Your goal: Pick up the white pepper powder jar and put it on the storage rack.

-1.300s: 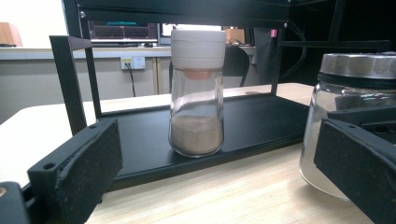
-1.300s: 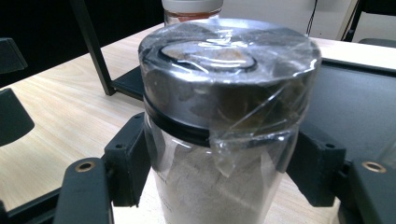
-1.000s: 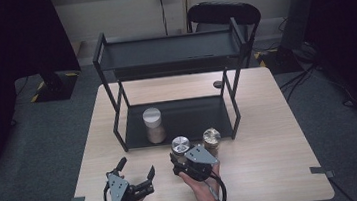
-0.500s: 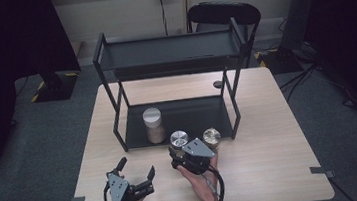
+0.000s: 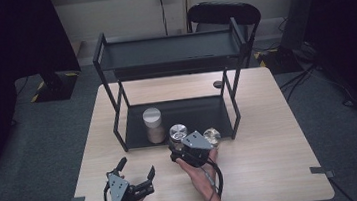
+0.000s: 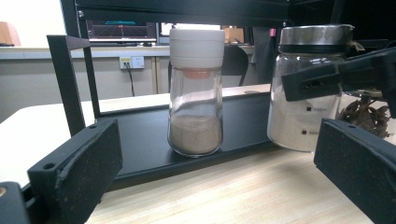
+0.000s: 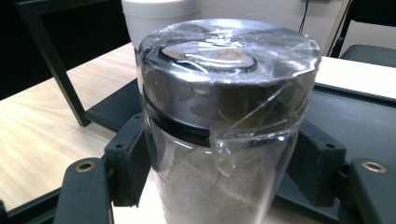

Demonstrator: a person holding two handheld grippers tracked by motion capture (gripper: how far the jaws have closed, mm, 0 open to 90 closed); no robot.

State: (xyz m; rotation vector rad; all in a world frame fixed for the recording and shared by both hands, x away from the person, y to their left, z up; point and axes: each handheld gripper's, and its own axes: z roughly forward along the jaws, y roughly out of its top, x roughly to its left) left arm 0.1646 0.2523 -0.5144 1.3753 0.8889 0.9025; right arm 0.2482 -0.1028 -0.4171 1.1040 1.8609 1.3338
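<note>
A glass jar with a steel lid [image 5: 177, 132] and pale powder inside sits between the jaws of my right gripper [image 5: 179, 143], which is shut on it. In the right gripper view the jar [image 7: 224, 93] has clear wrap over its lid, and the right gripper [image 7: 222, 163] clamps its glass body. The jar's base is level with the front edge of the black rack's lower shelf [image 5: 193, 113]. My left gripper [image 5: 136, 166] lies open near the table's front edge, nothing in it. From the left gripper [image 6: 217, 154] I see the held jar [image 6: 308, 93].
On the lower shelf stands a white-capped jar of brown powder [image 5: 153, 125] [image 6: 196, 93]. Just right of the held jar is a jar of dried leaves [image 5: 212, 136] [image 6: 369, 114]. The rack's upper shelf [image 5: 168, 50] is bare. A chair [image 5: 222, 13] stands behind the table.
My right gripper has carried the steel-lid jar away from the person toward the rack's lower shelf and slightly up. The left gripper has stayed put.
</note>
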